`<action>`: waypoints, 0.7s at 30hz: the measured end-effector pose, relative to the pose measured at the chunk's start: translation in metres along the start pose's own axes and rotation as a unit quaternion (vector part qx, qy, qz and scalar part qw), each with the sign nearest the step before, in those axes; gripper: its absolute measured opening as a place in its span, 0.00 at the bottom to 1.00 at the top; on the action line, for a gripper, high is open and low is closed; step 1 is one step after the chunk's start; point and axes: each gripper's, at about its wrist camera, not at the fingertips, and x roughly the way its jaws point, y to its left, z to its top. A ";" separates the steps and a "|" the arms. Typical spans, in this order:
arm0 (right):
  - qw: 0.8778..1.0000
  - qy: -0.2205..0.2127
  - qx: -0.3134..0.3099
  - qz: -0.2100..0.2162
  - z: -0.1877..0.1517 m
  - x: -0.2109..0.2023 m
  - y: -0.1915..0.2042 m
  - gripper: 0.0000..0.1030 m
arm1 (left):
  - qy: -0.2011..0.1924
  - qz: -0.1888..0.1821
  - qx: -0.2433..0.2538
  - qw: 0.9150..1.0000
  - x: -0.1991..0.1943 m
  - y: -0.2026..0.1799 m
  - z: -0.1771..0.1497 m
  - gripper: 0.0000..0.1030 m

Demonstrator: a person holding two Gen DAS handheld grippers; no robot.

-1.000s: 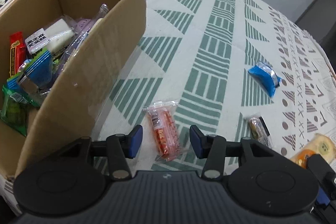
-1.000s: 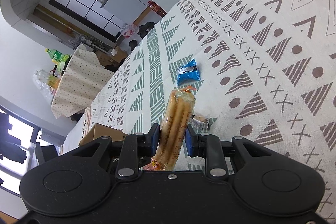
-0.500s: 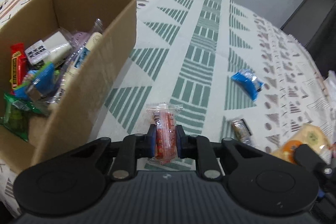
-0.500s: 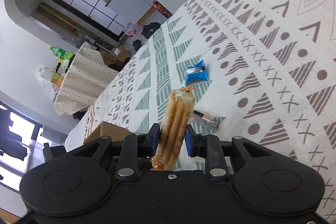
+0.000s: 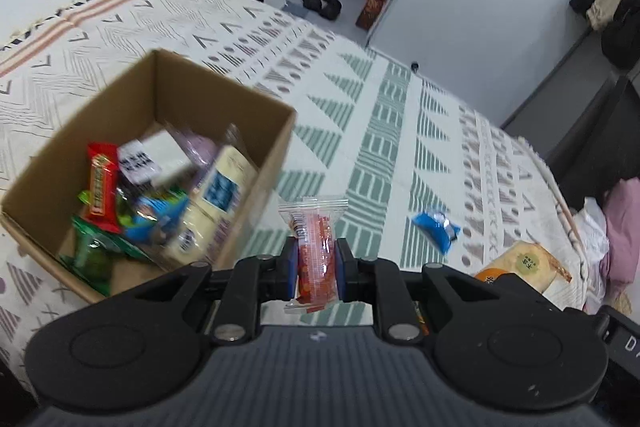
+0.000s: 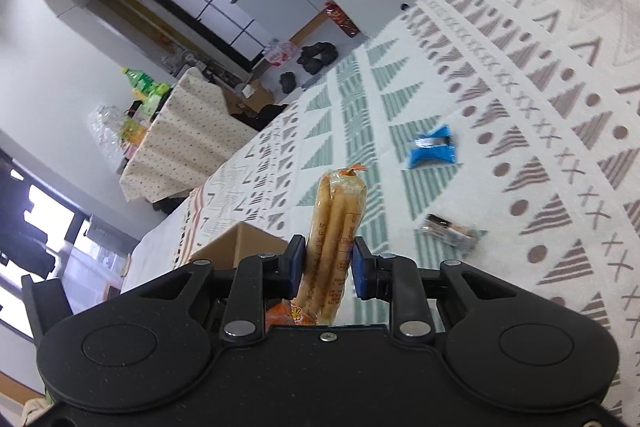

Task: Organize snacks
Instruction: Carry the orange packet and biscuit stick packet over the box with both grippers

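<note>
Left gripper (image 5: pixel 316 263) fingers, just closed, are clamping the red snack packet (image 5: pixel 314 247), now lifted off the bed; right gripper (image 6: pixel 324 263) is clamping the breadstick pack (image 6: pixel 334 239); cardboard box (image 5: pixel 224 95) next.

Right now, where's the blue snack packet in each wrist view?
Left wrist: blue snack packet lies on the patterned cloth, right of centre, beyond the tongs.
Right wrist: it lies right of centre, above the dark wrapped snack.
Shared landmark: the cardboard box, at left.
</note>
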 end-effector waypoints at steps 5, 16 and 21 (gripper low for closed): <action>1.000 0.003 -0.017 0.015 -0.003 0.005 0.024 0.24 | -0.020 -0.008 -0.028 0.999 -0.019 0.019 0.012 0.17; 0.998 0.027 -0.046 0.034 -0.018 0.023 0.068 0.24 | -0.041 0.001 -0.094 0.995 -0.044 0.070 0.028 0.17; 0.997 0.036 -0.059 0.037 -0.025 0.031 0.085 0.24 | -0.044 0.008 -0.110 0.993 -0.050 0.082 0.030 0.17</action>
